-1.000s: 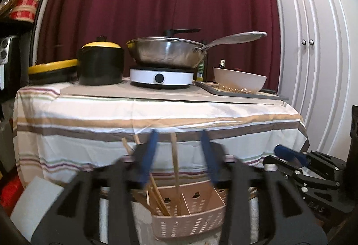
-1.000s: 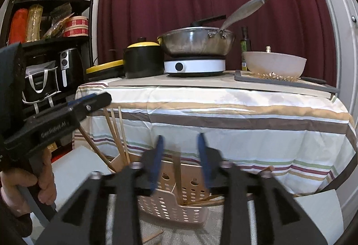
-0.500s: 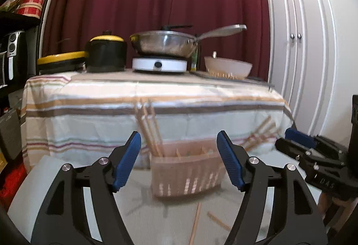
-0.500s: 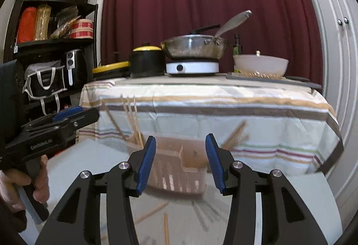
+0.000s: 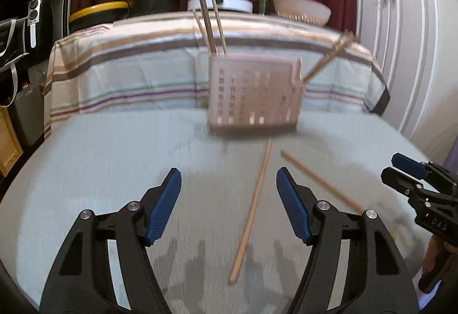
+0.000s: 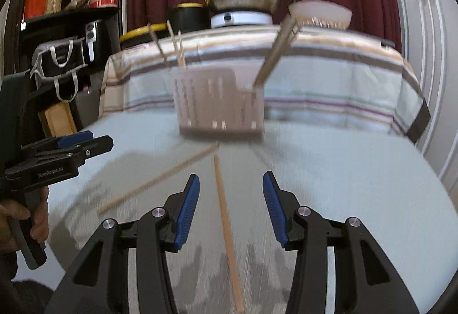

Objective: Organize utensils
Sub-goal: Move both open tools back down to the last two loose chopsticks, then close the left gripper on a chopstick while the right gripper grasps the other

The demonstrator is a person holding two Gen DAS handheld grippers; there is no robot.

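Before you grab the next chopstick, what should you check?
1. Left tool open, nothing between its pads: ok.
2. Right tool open, empty: ok.
3. Two loose chopsticks lie flat on the cloth, one ahead of the left tool, the other ahead of the right: ok.
4. Basket stands upright: ok.
5. Free slots in basket: cannot tell, blurred.
6. Tools apart from each other: ok.

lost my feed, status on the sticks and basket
Left tool and right tool open, empty. Two chopsticks loose on mat before basket. Nothing blocking.
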